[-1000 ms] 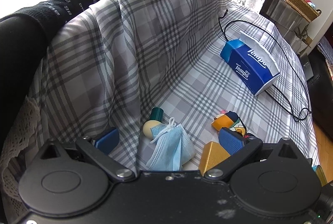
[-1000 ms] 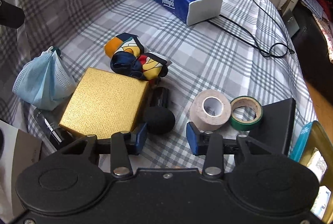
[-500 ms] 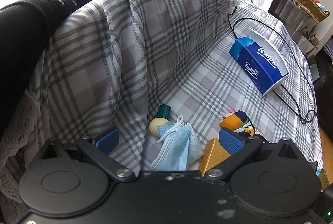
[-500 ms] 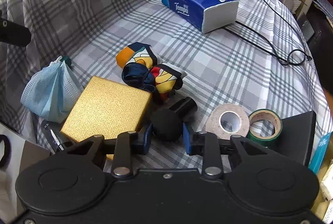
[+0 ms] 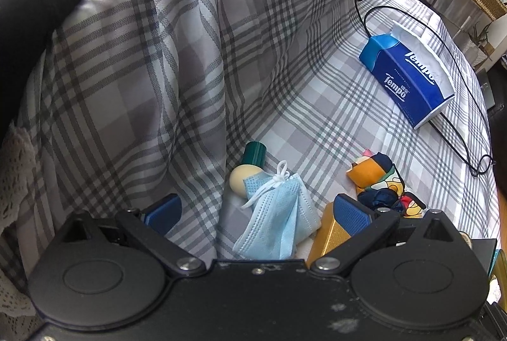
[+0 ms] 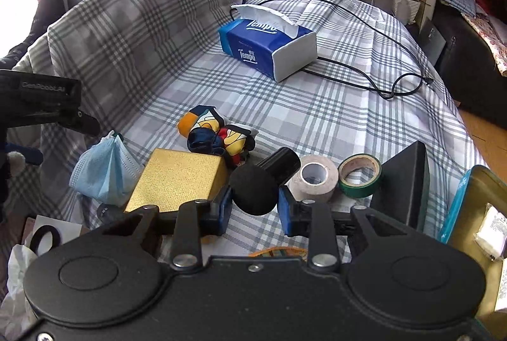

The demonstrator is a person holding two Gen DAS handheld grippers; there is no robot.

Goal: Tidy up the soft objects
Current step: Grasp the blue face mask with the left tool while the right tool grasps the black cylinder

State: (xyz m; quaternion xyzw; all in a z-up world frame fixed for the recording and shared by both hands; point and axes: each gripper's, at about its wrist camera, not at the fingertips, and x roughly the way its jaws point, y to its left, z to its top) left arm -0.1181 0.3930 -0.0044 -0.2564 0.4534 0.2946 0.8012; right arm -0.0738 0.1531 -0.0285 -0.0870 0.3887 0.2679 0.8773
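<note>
Clamping: right gripper (image 6: 255,204) pads clenched on the round black foam-headed applicator (image 6: 253,189), its black handle pointing away toward the beige tape roll (image 6: 313,178). Left gripper (image 5: 253,211) jaws wide apart, empty, straddling the crumpled light-blue face mask (image 5: 279,217) beside the gold textured box (image 6: 177,181). Suggest lifting straight up before swinging, clear of the box edge and patterned fabric bundle (image 6: 215,132)

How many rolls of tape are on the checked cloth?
2. The beige tape roll lies beside the black foam ball; the green tape roll touches its right side. Others may be hidden.
</note>
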